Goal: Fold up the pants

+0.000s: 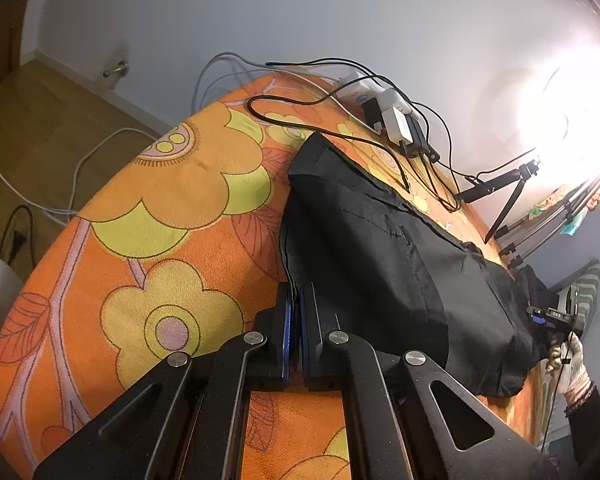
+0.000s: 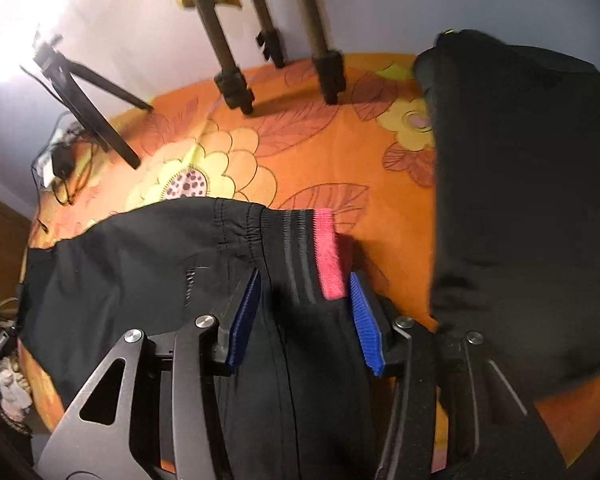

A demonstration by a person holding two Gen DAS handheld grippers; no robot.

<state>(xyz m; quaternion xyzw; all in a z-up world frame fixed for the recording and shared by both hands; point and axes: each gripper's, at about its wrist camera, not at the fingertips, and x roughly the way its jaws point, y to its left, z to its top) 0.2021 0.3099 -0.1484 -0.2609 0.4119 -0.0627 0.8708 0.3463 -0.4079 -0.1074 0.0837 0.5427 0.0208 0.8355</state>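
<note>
Bedspread first — orange, flowered, with wide bare room on the left out to its curved edge. One pair of black pants lies across it, the far hem near a cable. Three tripod legs stand at the far edge. Left gripper pinches the pants' edge; right gripper is spread, waistband between its pads — untouched.
</note>
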